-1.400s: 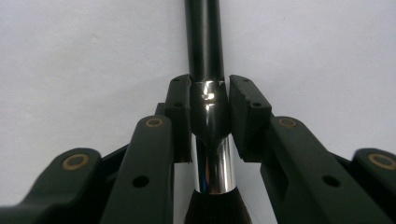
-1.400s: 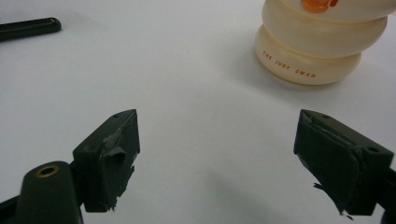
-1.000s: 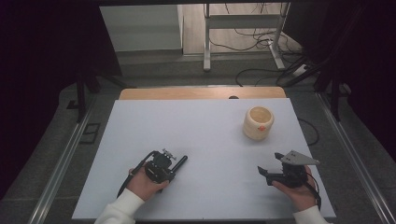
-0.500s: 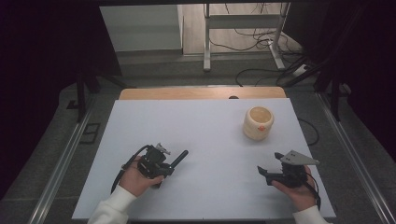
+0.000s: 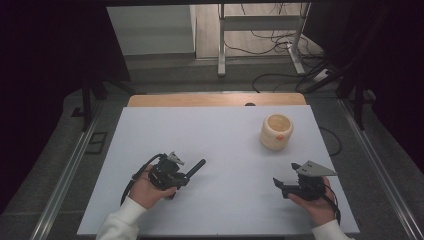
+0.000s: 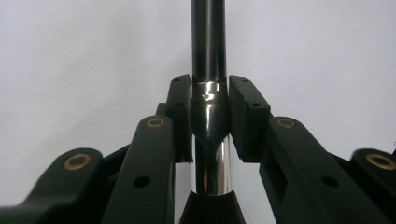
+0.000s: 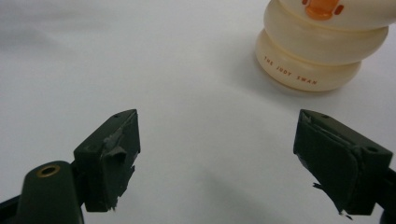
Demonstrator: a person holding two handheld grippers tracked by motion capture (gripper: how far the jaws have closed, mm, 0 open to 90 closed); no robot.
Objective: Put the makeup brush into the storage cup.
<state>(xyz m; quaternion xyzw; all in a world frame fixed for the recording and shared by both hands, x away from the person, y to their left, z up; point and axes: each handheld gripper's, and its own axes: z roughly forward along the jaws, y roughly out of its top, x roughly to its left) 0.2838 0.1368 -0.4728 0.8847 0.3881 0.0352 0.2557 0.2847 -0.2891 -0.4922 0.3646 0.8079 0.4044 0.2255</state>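
A black brush point(image 6: 208, 42) with a silver ferrule and dark bristles is clamped between the jaws of my left gripper point(image 6: 210, 109), its handle pointing away from the camera. In the high view the left gripper point(image 5: 187, 175) sits at the table's front left with the brush handle point(image 5: 196, 167) sticking out toward the right. A cream, ring-shaped cup point(image 5: 276, 131) with an orange mark stands at the back right; it also sits in the top right of the right gripper view, cup point(image 7: 317, 51). My right gripper point(image 7: 217, 158) is open over bare table, right gripper point(image 5: 277, 184) at front right.
The white table top point(image 5: 225, 145) lies between the two grippers. A wooden strip point(image 5: 215, 99) runs along the far edge. Beyond it are table legs and cables on the floor. Metal rails flank the table on both sides.
My left hand and gripper have shifted left and slightly away from the front edge with the brush. The right gripper has stayed in place.
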